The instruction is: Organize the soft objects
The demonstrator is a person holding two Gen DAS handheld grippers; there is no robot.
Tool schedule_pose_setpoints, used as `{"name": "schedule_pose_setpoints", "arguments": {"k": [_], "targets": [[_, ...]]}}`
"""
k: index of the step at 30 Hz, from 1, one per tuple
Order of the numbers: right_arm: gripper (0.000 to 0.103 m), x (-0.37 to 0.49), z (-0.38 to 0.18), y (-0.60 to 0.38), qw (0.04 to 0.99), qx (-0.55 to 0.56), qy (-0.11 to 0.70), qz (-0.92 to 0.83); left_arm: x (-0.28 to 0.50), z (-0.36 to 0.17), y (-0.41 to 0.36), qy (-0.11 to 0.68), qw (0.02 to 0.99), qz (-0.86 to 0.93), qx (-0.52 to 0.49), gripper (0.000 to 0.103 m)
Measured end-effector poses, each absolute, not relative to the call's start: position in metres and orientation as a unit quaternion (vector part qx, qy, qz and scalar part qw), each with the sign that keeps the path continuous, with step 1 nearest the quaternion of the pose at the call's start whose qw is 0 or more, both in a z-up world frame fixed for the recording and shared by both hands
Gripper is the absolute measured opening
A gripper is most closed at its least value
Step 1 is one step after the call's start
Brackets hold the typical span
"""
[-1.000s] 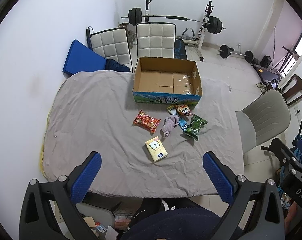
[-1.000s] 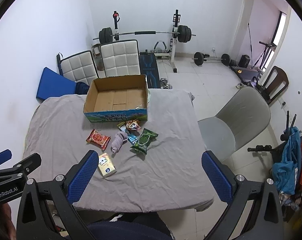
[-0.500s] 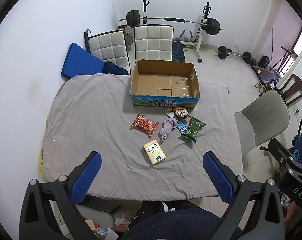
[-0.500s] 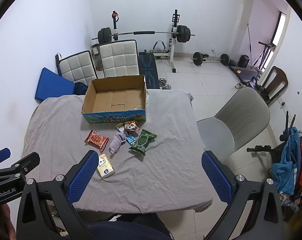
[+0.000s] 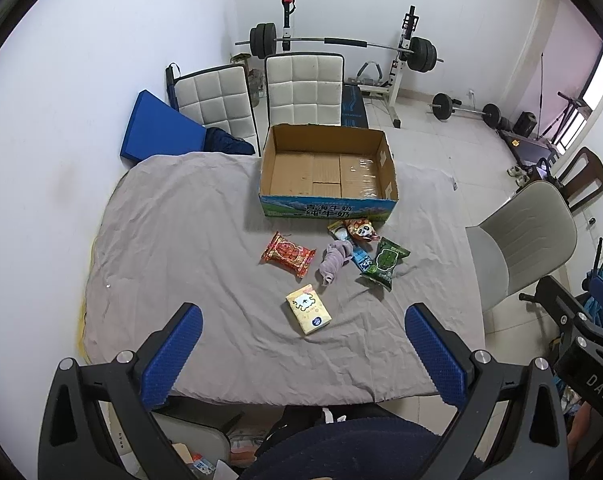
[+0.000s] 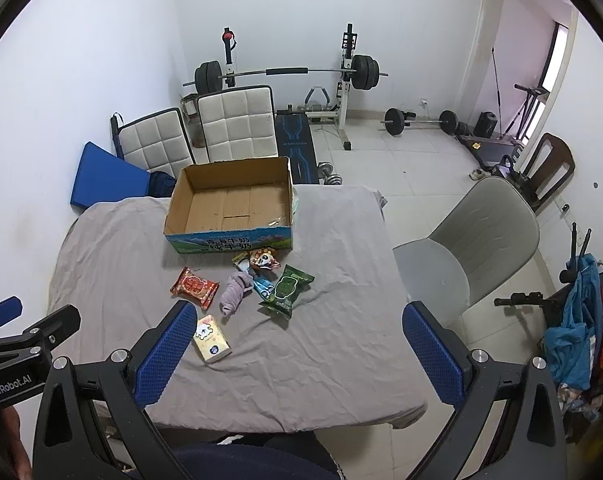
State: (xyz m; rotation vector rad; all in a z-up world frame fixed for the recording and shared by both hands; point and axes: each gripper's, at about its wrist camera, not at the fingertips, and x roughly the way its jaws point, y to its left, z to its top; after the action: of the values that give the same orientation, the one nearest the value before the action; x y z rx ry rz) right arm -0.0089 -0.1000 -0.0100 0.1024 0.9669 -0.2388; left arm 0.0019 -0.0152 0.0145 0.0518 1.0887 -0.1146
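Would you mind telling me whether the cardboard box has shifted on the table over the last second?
No. The cardboard box sits the same against the red snack pack and the white chairs; only the camera view drifted slightly.

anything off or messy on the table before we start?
Nothing damaged or spilled. The cardboard box sits upright and holds nothing. The soft packets lie loose in front of it, several overlapping around the grey sock; the yellow tissue pack lies apart. Both hand-held grippers are open, holding nothing.
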Motion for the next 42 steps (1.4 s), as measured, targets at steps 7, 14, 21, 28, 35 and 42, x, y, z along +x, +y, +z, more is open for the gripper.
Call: {"name": "schedule_pose_setpoints", "arguments": {"k": [7, 14, 21, 28, 35, 42], "targets": [[0.103, -0.013, -0.009, -0.097, 0.881, 0.048, 0.457, -0.111, 0.001, 0.016, -0.012, 0.516, 0.854, -0.054, 0.025, 0.103], [0.103, -0.015, -0.008, -0.094, 0.881, 0.048, 0.458, -0.107, 0.000, 0.023, -0.007, 0.508, 0.859, -0.052, 0.026, 0.103], [0.103, -0.014, -0.008, -0.093, 0.882, 0.048, 0.459, -0.099, -0.001, 0.020, -0.008, 0.513, 0.856, -0.054, 0.022, 0.103], [0.103, -0.010, -0.011, -0.093, 0.881, 0.047, 0.461, -0.092, -0.002, 0.020, -0.011, 0.512, 0.857, -0.053, 0.021, 0.103], [0.103, -0.007, -0.015, -0.099, 0.881, 0.054, 0.462, -0.089, 0.003, 0.015, -0.012, 0.517, 0.854, -0.047, 0.017, 0.103], [0.103, 0.030, -0.050, -0.127, 0.863, 0.076, 0.491, -0.091, 0.045, -0.011, -0.004, 0.509, 0.861, -0.022, -0.003, 0.103]]}}
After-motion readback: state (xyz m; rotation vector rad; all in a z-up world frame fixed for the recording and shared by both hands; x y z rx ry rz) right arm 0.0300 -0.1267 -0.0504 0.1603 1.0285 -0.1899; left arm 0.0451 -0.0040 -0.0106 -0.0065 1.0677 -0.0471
